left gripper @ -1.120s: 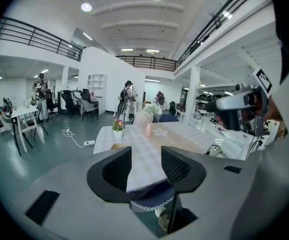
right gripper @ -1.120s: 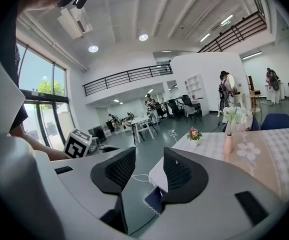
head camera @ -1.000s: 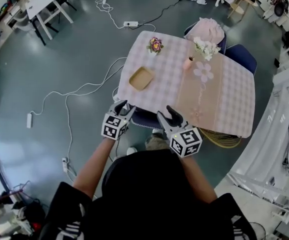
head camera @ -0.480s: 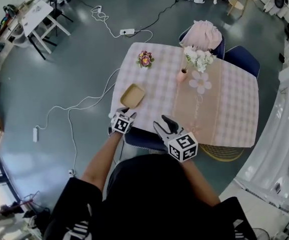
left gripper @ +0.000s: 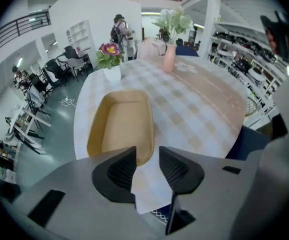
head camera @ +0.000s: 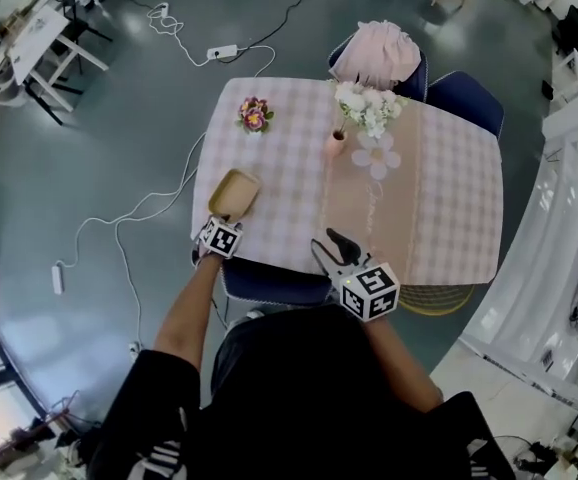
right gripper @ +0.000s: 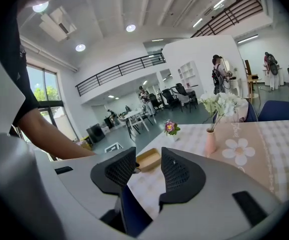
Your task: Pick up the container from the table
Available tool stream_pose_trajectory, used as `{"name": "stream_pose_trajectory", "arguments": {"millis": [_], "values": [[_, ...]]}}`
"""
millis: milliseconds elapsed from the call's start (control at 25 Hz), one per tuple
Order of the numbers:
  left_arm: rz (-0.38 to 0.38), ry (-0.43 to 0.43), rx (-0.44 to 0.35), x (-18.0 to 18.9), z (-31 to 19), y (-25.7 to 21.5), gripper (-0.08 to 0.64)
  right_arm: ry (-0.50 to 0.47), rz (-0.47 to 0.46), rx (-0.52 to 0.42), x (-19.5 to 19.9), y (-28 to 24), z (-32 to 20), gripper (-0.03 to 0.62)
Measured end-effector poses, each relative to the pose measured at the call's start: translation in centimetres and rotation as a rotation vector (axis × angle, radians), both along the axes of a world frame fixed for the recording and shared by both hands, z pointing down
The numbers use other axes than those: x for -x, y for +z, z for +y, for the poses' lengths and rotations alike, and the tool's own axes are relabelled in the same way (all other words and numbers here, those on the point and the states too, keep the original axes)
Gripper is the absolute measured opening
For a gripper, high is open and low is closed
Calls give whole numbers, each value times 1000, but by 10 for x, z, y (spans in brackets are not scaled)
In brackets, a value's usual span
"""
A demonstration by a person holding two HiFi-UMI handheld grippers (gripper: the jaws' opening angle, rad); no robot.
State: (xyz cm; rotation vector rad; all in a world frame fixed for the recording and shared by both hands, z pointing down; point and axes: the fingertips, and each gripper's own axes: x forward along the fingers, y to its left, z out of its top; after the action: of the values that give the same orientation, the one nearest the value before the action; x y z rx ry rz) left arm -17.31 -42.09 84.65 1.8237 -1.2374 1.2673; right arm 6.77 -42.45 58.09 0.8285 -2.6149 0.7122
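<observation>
A shallow tan container [head camera: 233, 193] lies empty near the left front corner of the table [head camera: 299, 203], which has a pink checked cloth. My left gripper [head camera: 225, 220] points steeply down at the container's near end. In the left gripper view the container [left gripper: 120, 124] fills the middle. That gripper's [left gripper: 147, 155] jaws are closing. The container's near rim shows in the gap just past the tips, and the pads do not press on it. My right gripper [head camera: 326, 243] hovers open over the table's front edge, empty; its own view shows the container [right gripper: 149, 159] far off.
A potted pink flower [head camera: 255, 114] and a pink vase of white flowers [head camera: 337, 143] stand farther back on the table. Blue chairs [head camera: 467, 98] sit at the far side and one [head camera: 274, 280] under the near edge. Cables [head camera: 149, 203] trail on the floor to the left.
My left gripper has gone forward and down from off the table's edge to the container's near end. My right gripper has moved forward over the front edge.
</observation>
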Motion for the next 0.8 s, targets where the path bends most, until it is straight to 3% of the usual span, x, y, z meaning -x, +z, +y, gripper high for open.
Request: {"name": "stream_pose_trajectory", "arguments": {"millis": [80,160,320,560,720,800], "values": [[-15,21,27,0,3,7,99,8,8,8,-7,4,0,150],[-14,27,31,-2,3,7,89,16,7,18,-11,6,1,150],[1,9,-40,-9,-2,-14,15,5,0,19,-7,4,8,150],[137,-97,-190,-12,13,-74,14,-20,-21,-15,12,-9,21,150],[289,-172,-313,-15,38,-135,14,-29,-26,-53,27,-24,36,143],[319,-183,-369,-13,55,-163,14,-25,-27,-72,34,-32,43,135]]}}
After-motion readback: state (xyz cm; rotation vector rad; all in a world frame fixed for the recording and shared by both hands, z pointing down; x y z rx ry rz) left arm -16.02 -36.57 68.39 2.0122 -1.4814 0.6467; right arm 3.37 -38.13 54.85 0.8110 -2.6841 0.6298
